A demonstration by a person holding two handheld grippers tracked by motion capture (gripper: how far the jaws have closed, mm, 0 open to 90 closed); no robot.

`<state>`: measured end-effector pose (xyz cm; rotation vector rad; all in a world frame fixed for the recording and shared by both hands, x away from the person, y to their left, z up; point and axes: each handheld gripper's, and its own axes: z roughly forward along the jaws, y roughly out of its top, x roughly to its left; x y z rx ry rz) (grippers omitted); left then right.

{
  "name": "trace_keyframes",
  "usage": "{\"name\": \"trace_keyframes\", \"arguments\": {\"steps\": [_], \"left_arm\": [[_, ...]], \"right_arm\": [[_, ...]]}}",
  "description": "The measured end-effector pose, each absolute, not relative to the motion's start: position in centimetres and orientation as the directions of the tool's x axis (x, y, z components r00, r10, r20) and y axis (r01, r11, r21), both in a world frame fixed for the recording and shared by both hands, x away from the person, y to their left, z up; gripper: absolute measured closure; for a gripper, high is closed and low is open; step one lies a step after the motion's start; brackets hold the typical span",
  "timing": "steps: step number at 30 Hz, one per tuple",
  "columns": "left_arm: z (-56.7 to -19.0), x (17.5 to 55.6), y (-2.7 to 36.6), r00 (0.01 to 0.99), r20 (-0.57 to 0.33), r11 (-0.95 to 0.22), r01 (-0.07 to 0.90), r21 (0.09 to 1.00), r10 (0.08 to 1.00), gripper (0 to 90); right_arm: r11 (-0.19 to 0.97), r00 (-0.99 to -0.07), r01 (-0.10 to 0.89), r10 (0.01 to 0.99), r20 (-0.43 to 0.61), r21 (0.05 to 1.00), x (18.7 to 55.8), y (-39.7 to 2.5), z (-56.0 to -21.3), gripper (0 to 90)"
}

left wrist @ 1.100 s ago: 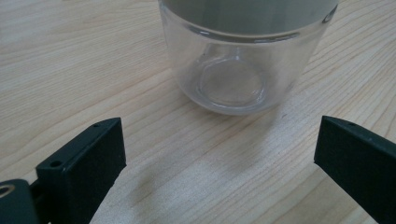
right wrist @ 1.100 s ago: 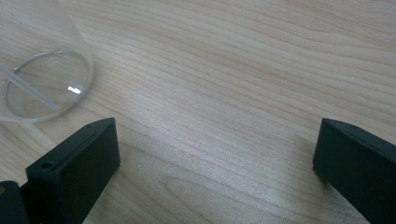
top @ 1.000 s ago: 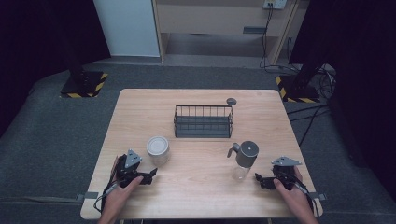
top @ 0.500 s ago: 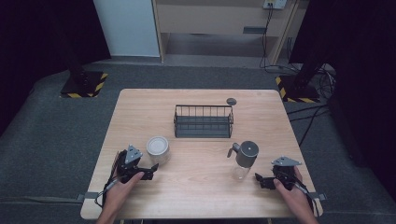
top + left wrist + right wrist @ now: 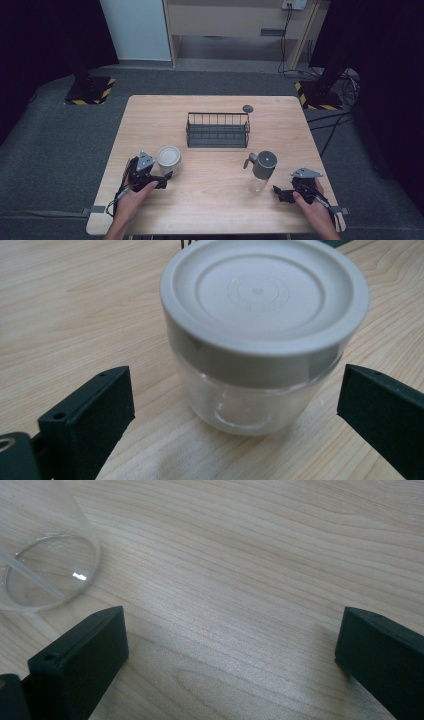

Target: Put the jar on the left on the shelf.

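Your left gripper (image 5: 235, 405) has its two black jaws spread wide apart, one on each side of the small clear plastic jar with a flat grey screw lid (image 5: 260, 335). The jar stands upright on the light wooden table (image 5: 75, 305), directly ahead of the jaws and slightly beyond their tips; neither jaw touches its wall. In the high view, the left gripper (image 5: 162, 179) sits just beside the jar (image 5: 169, 159), on the side nearer to you.

Your right gripper (image 5: 230, 655) also has its jaws wide apart, with bare tabletop between them. Ahead of its left jaw stands the round clear base of the glass dispenser bottle with a grey cap and spout (image 5: 45, 555), apart from the jaw. In the high view, the right gripper (image 5: 281, 194) lies near that bottle (image 5: 262, 171).

Beyond both grippers, the black wire basket (image 5: 218, 130) stands at mid-table, and a small dark round disc (image 5: 247, 108) lies behind its far right corner.
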<state>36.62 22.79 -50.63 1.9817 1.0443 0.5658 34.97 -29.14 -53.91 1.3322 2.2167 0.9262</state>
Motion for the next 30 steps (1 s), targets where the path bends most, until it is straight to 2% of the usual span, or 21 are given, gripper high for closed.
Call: {"name": "trace_keyframes", "arguments": {"steps": [30], "left_arm": [[-50.4,39.2,20.3,0.568,0.016,-0.325,0.446,0.834,0.823,3.0]], "right_arm": [[0.329,-0.471,0.623,0.882,0.004,0.71,35.0,-29.1,-53.9,0.7]]}}
